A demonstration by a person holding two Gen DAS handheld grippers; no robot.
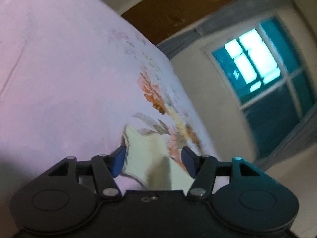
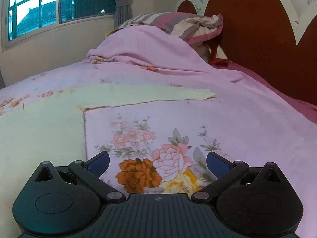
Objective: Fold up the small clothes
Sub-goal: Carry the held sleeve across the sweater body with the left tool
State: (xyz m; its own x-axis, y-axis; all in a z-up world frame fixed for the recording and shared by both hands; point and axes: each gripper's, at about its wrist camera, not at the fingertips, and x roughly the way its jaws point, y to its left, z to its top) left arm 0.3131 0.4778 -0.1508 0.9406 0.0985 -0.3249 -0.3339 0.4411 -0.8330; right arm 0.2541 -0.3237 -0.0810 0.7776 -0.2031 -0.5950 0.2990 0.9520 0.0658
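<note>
**Folding a pale garment on the bed: opening step, corner grasp pending**

Lying flat on the bed is the task item, a pale yellow-green, long-sleeved soft knit garment (image 2: pixel 41 130); in the right wrist view its body fills the 9 o'clock side and one sleeve runs across toward 1 o'clock. It looks smoothed out and not yet folded, so the work is judged to be at its first fold.

- Left gripper (image 1: pixel 153 159): black linkage arms, blue pads. Jaws stand apart; a scalloped, lightly ribbed corner of the garment lies between them, near the left pad, but the pads do not appear to press on it.
- Right gripper (image 2: pixel 157 163): same build, jaws wide apart over bare bedding, nothing between them; the garment's straight side edge lies just beside its left finger, at 9 o'clock.
- Next move, as judged: close the left pads on that corner, bring the right jaws onto the cloth's near edge, then lift and lay over evenly. Thin limp fabric may slip or bunch.
- Pink fleecy bedspread with printed orange and pink flowers (image 2: pixel 178 119): matt, soft, gently creased.
- Striped pillow (image 2: pixel 178 23), at 12 o'clock, half under the spread.
- Dark red arched headboard (image 2: pixel 257 29), at 2 o'clock.
- Gridded window (image 2: pixel 39 6), at 10 o'clock, with grey curtain (image 2: pixel 120 2).
</note>
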